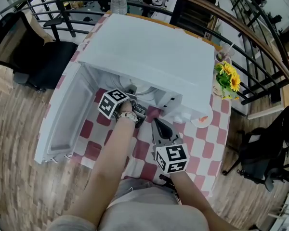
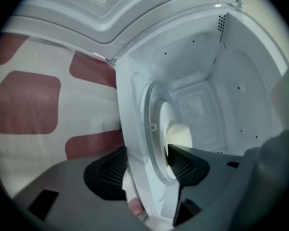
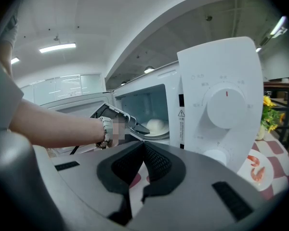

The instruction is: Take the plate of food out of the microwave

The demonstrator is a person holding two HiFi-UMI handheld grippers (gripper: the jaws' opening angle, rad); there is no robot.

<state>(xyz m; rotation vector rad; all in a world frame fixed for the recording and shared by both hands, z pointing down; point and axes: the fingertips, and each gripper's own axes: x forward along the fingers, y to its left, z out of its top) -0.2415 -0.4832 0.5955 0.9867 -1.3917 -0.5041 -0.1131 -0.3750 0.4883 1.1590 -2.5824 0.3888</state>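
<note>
The white microwave (image 1: 149, 57) stands on a red-and-white checked table with its door (image 1: 62, 114) swung open to the left. Inside, a pale bun (image 2: 180, 134) lies on a round plate (image 2: 151, 129); the right gripper view shows the same plate (image 3: 160, 134) and bun (image 3: 155, 125). My left gripper (image 2: 147, 162) reaches into the cavity, one jaw under the plate's rim and one over it, with both pads against the rim. My right gripper (image 3: 143, 146) hovers over the table in front of the microwave, shut and empty.
A vase of yellow flowers (image 1: 226, 78) and a small dish with an orange print (image 1: 202, 119) sit to the right of the microwave. A water bottle (image 1: 118, 1) stands behind it. A curved railing and office chairs surround the small table.
</note>
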